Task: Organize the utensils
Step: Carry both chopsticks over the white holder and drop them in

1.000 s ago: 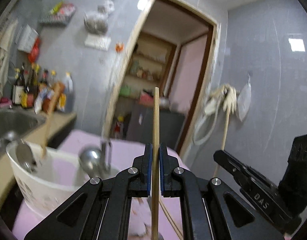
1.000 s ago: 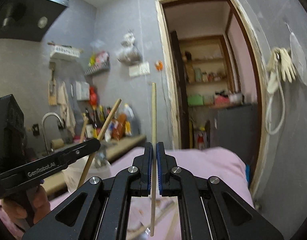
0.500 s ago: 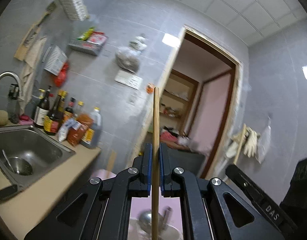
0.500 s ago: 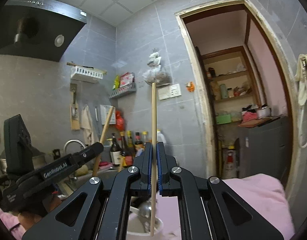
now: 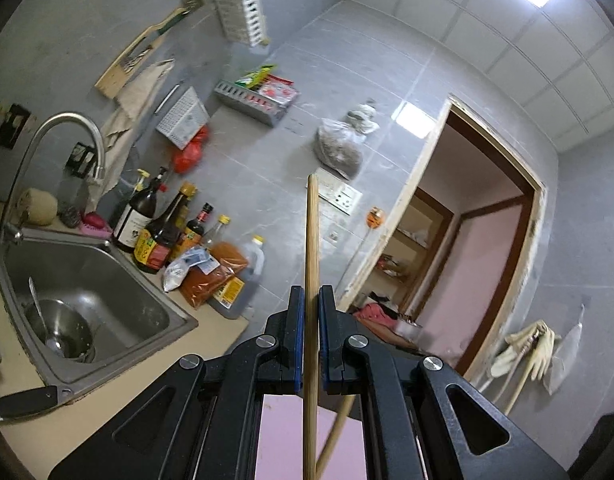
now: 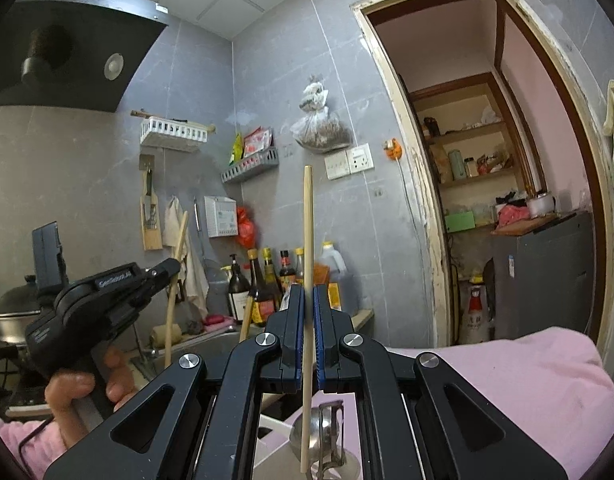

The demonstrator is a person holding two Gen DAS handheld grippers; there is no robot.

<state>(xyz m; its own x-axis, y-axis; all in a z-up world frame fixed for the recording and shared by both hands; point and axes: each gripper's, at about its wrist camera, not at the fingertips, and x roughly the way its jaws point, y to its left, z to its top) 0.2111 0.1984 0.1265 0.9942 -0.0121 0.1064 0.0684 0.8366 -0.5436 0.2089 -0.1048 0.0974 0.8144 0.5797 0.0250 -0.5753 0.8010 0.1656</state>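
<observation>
Both grippers have tilted further up since a second ago, away from the white tub. Left wrist view: the left gripper [image 5: 311,312] clamps an upright chopstick [image 5: 311,240] above the sink [image 5: 107,280]. Right wrist view: the right gripper [image 6: 305,312] pinches another chopstick [image 6: 307,240] over a ladle [image 6: 319,436].

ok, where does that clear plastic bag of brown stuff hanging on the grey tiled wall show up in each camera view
Left wrist view: the clear plastic bag of brown stuff hangs right of centre in the upper half, above the tip of the chopstick held in the jaws.
Right wrist view: the bag hangs at centre top, left of the doorway.
Shared landmark: the white wall socket plate, just below the bag in both.
</observation>
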